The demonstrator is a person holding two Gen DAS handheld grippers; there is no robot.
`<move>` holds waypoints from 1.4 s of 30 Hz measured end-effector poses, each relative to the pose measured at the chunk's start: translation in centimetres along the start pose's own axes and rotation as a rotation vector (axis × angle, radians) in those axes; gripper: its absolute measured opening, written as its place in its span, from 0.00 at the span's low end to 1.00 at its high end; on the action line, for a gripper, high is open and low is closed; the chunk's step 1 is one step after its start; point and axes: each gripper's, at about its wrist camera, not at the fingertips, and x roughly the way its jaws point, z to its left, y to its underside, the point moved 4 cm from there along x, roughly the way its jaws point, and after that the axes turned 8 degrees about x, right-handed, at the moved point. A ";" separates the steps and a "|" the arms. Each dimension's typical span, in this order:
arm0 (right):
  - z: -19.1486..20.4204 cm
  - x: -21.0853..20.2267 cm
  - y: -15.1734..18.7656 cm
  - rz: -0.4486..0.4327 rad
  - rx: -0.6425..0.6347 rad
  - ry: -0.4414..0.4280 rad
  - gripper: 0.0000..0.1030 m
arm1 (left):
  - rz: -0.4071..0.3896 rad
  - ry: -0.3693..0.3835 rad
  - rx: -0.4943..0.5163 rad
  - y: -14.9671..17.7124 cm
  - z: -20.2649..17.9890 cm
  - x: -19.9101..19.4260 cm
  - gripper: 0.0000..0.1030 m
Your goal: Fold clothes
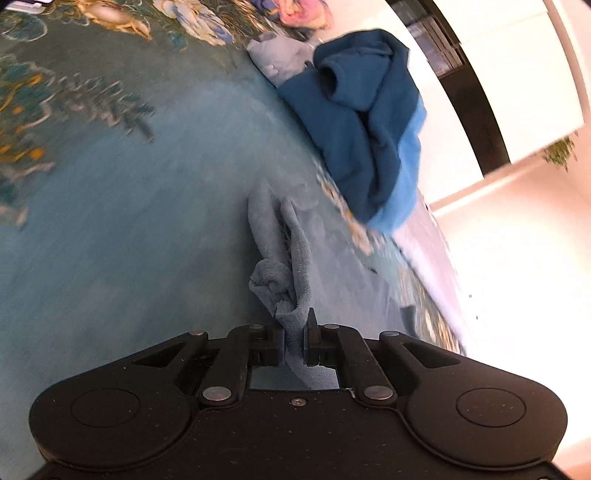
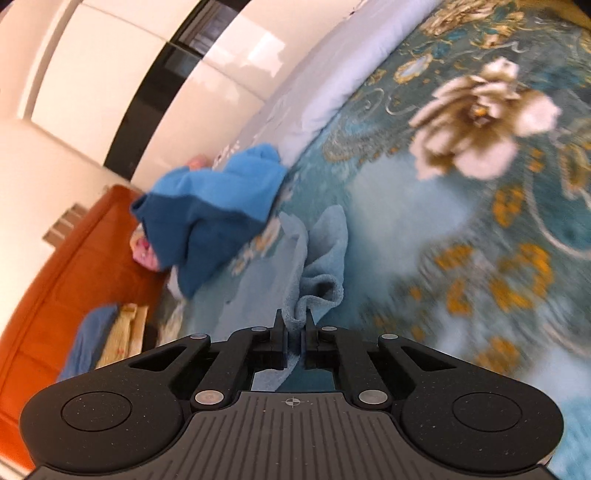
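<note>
A light blue towel (image 1: 284,254) hangs bunched over a teal floral bedspread (image 1: 129,206). My left gripper (image 1: 294,328) is shut on one edge of it. In the right wrist view the same light blue towel (image 2: 325,258) drapes forward, and my right gripper (image 2: 294,328) is shut on another edge. A dark blue garment with a lighter blue part (image 1: 362,125) lies crumpled near the bed's edge; it also shows in the right wrist view (image 2: 207,214). Both views are motion-blurred.
A grey garment (image 1: 280,59) and pink clothing (image 1: 303,14) lie beyond the dark blue one. An orange headboard or sofa (image 2: 55,266) with folded items (image 2: 110,332) sits left. A white sheet edge (image 2: 332,85) and white cabinets (image 2: 110,74) border the bed.
</note>
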 end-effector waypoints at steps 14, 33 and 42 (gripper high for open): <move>-3.1 0.0 1.4 0.030 0.094 0.023 0.08 | -0.027 -0.035 0.019 1.4 1.3 -1.4 0.17; -2.0 3.4 -0.3 0.027 0.123 -0.021 0.15 | 0.047 0.050 0.280 1.1 -6.2 1.6 0.21; 4.1 1.2 0.2 -0.002 -0.074 -0.068 0.10 | 0.204 0.071 0.423 4.9 -10.0 9.2 0.21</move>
